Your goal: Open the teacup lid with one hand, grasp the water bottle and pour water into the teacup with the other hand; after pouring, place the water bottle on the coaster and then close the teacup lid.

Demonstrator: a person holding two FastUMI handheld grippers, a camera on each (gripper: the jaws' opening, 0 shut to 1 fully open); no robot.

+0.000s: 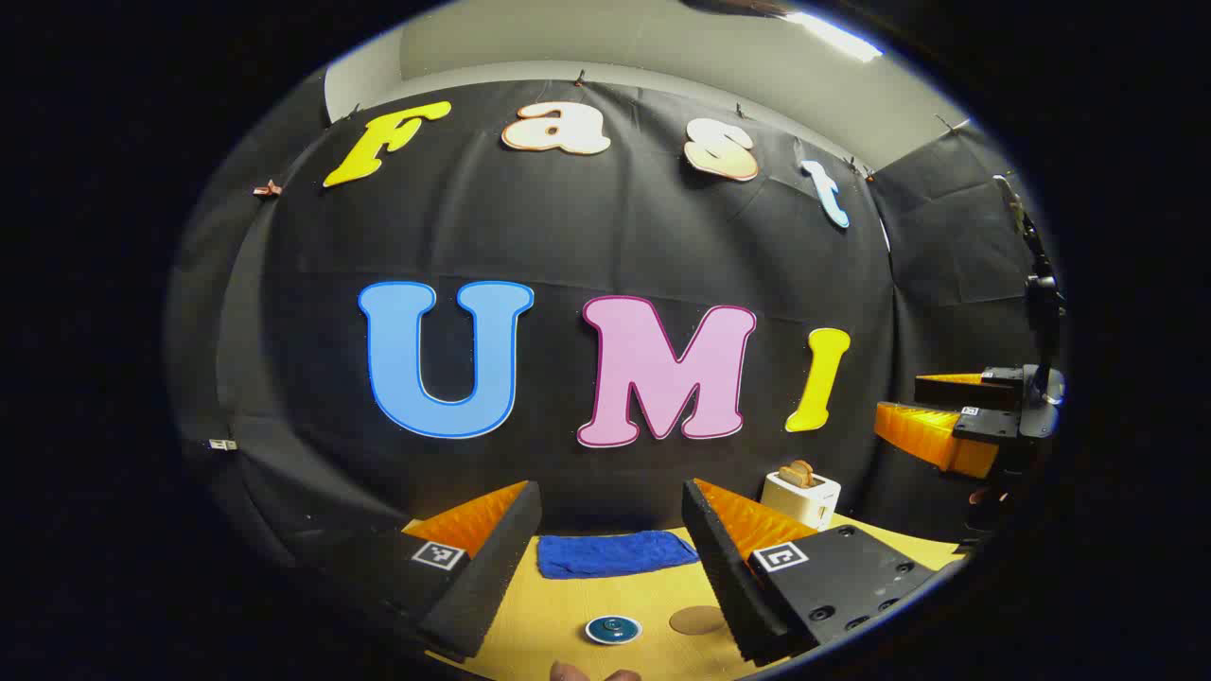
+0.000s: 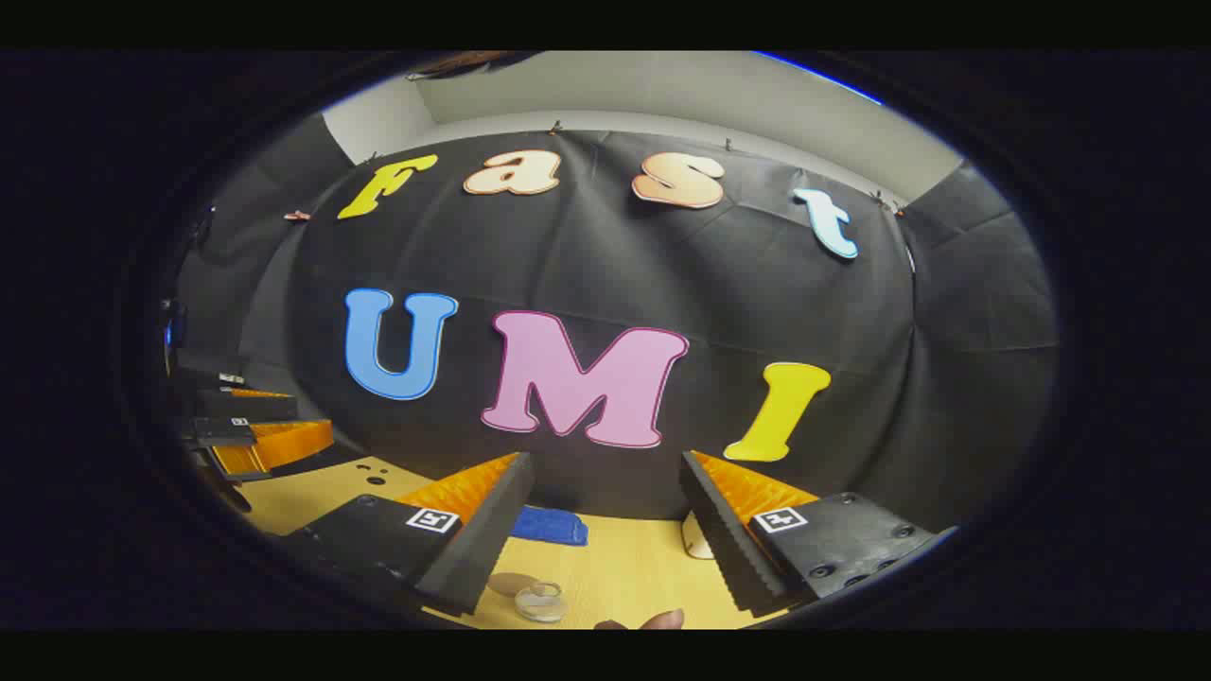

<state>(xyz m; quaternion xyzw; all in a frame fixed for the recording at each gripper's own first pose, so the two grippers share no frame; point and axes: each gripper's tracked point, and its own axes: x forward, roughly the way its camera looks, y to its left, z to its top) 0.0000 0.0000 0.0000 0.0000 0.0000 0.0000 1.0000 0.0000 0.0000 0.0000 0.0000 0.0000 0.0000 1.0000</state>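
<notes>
In the left gripper view my left gripper (image 1: 610, 484) is open and holds nothing, high above the yellow table (image 1: 653, 591). Below it lie a round blue-topped, white-rimmed object (image 1: 612, 629) and a brown coaster (image 1: 697, 619) to its right. I cannot tell whether the blue top is the bottle's cap or the cup's lid. The right gripper (image 1: 899, 402) hangs open at the far right. In the right gripper view my right gripper (image 2: 605, 456) is open and empty. A clear glass teacup (image 2: 540, 602) stands beside the coaster (image 2: 511, 583) beneath it. The left gripper (image 2: 303, 421) shows at the left.
A blue cloth (image 1: 615, 553) lies at the back of the table, also seen as the cloth (image 2: 549, 526). A white toaster (image 1: 801, 497) with bread stands at the back right. A person's fingertips (image 1: 596, 673) show at the near edge.
</notes>
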